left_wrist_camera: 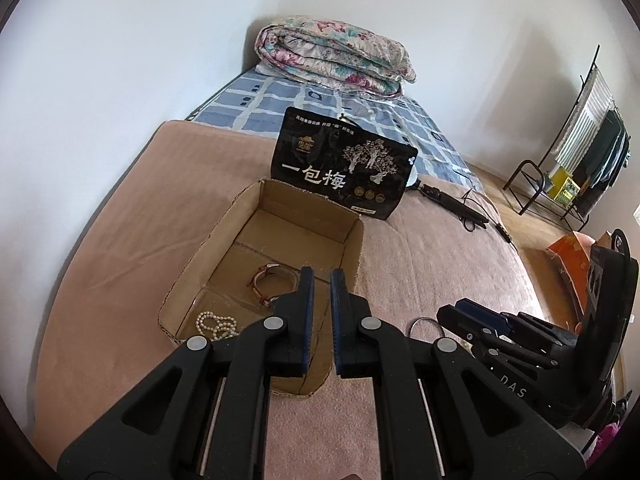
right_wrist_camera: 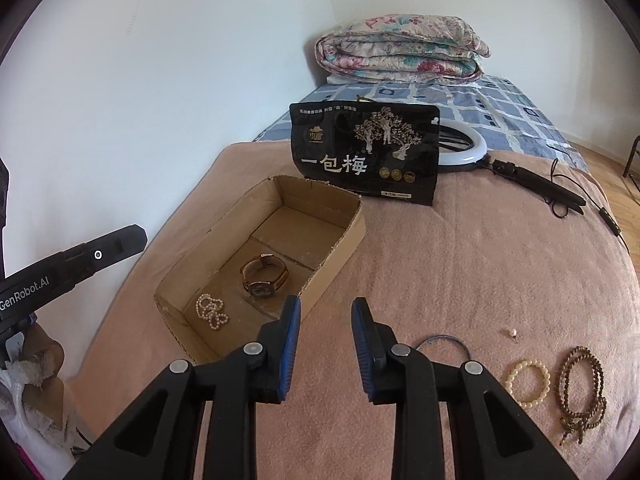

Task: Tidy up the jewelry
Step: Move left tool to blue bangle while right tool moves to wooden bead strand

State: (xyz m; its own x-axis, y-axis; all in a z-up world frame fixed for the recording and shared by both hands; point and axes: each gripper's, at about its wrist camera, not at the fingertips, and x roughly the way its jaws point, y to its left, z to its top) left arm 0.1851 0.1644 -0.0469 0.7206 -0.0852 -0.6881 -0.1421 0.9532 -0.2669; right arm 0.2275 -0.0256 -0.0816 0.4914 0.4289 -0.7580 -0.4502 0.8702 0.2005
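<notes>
While the pink blanket (right_wrist_camera: 460,256) carries everything, the cardboard box (right_wrist_camera: 340,236) near its left edge already holds a wristwatch (right_wrist_camera: 264,276) and pearl strand (right_wrist_camera: 211,311). Near its front edge lie a dark bead mala (right_wrist_camera: 582,392), cream bead bracelet (right_wrist_camera: 527,382) and thin bangle (right_wrist_camera: 442,340): light, slippery, best pinched across the beads. Right gripper (right_wrist_camera: 326,312) gapes empty; left gripper (left_wrist_camera: 322,284) is narrowly parted, holding nothing.

black snack bag (right_wrist_camera: 366,152), folded quilt (right_wrist_camera: 400,50), ring light (right_wrist_camera: 468,148)
</notes>
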